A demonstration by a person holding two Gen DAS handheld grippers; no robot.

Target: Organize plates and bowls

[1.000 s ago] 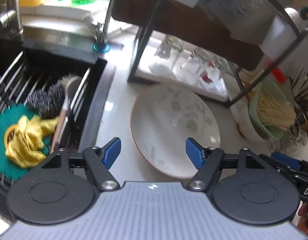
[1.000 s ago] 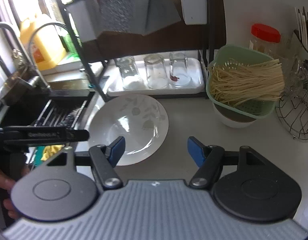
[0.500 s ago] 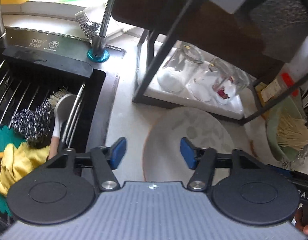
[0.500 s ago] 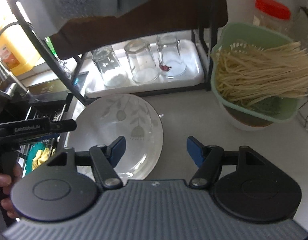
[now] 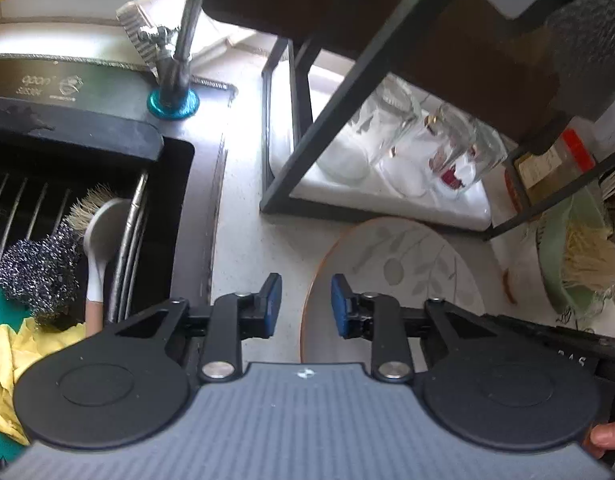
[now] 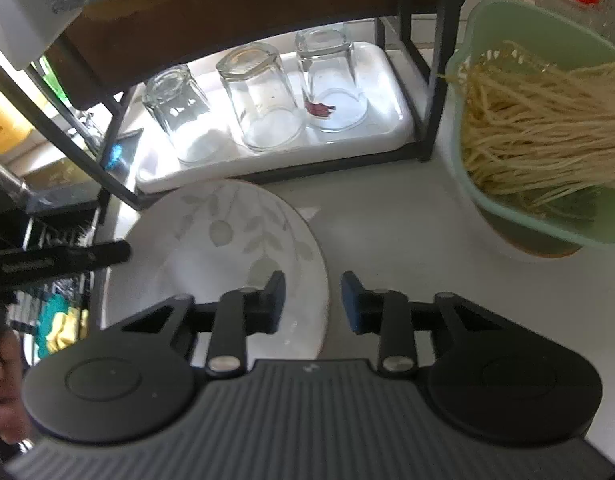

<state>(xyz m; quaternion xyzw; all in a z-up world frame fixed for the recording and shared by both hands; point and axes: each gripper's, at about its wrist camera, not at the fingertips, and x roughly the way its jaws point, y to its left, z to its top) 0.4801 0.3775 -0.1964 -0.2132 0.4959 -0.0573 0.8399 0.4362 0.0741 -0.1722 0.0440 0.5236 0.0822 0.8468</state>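
A white plate [image 5: 407,280] with pale leaf prints and a brownish rim lies on the counter in front of the black rack. My left gripper [image 5: 306,304] straddles its left rim; the jaws are closing and a gap still shows on both sides of the rim. In the right wrist view the same plate [image 6: 219,248] has its right rim between the blue pads of my right gripper [image 6: 313,300]. Those jaws are also closing, and the pads stand clear of the rim. The left gripper's black body [image 6: 59,260] reaches in over the plate's far side.
A black rack [image 6: 427,80] holds a white tray [image 6: 391,120] with three upturned glasses [image 6: 263,104]. A green colander of noodles [image 6: 539,128] stands to the right. The sink [image 5: 87,200] on the left holds a brush, steel wool and a yellow cloth. A tap [image 5: 179,60] rises behind it.
Both grippers have come down and closer to the plate, and their jaws have narrowed. Each now straddles a rim of the plate, which fills less of each view.
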